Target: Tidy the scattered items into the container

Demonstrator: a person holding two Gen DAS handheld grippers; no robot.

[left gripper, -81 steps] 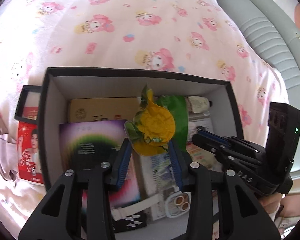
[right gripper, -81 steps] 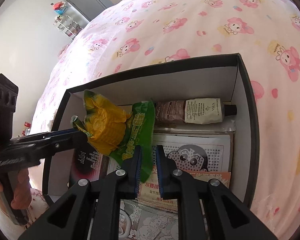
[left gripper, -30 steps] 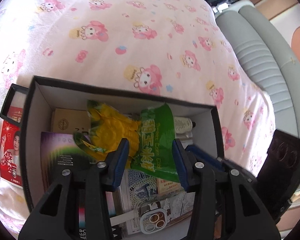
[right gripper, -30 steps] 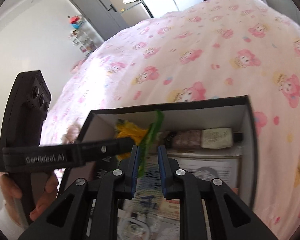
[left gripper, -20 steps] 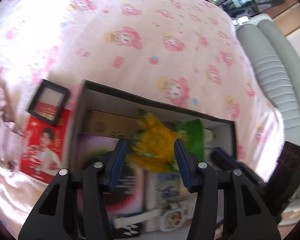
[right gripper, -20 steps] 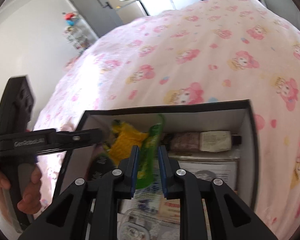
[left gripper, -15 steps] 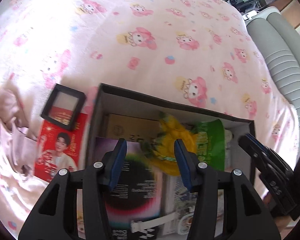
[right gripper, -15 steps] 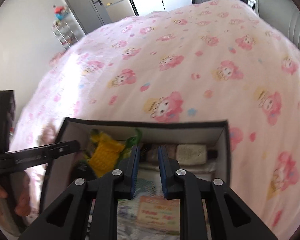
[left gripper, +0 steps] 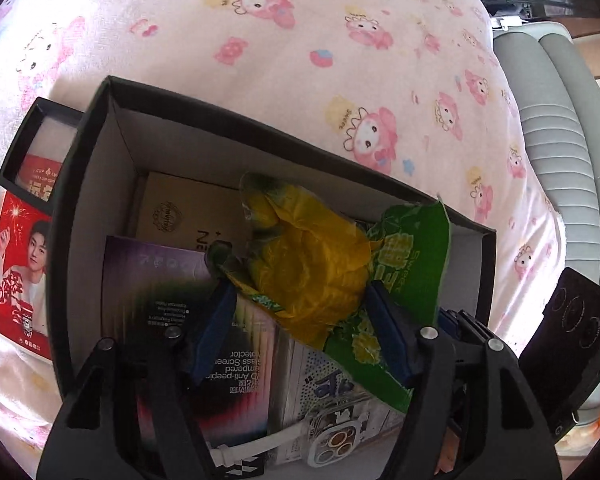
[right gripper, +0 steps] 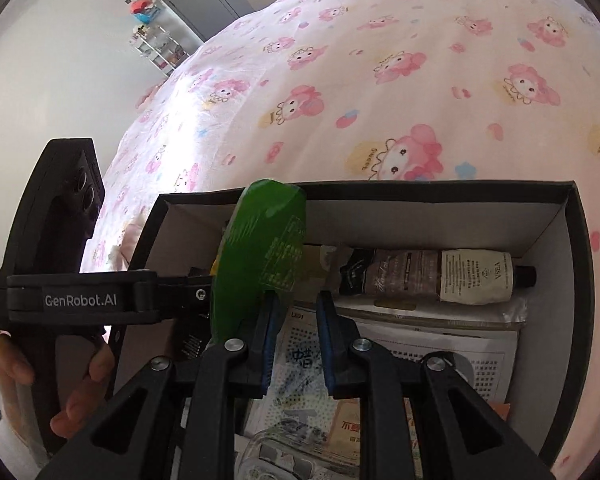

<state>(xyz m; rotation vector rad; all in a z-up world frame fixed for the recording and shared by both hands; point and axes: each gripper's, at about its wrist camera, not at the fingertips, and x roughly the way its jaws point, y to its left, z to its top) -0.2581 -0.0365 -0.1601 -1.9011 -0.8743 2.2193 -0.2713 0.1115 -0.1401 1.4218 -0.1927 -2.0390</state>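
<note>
On the bed [left gripper: 300,60], soft pink cartoon-print cloth, a red printed card [left gripper: 18,272] and a small black tray [left gripper: 28,140] lie at the left, just outside the box [left gripper: 84,208], a black-walled carton with pale inner faces. Inside, at the left wall, a glossy purple booklet [left gripper: 156,280] lies flat over a tan carton [left gripper: 188,212]. Now the middle: the left tool [left gripper: 300,320] hangs over the box and points steeply down, and its jaws are opening, blue pads well apart on either side of the snack packet [left gripper: 312,272], a crinkled yellow and green foil bag. The pads no longer seem to press it. The bag's long axis runs from its twisted yellow end, toward the box's left side, to the flat green end at the right wall. It sits just ahead of the left tool, above the papers [right gripper: 400,344], so my read is a drop straight down. Further right, the right tool [right gripper: 294,332] has its jaws close together with nothing between them; the bag's green end [right gripper: 260,256] stands just left of it, seemingly against the outer face of the left finger. At the back wall a smooth squeeze tube [right gripper: 440,276] lies lengthwise, cap to the right.
</note>
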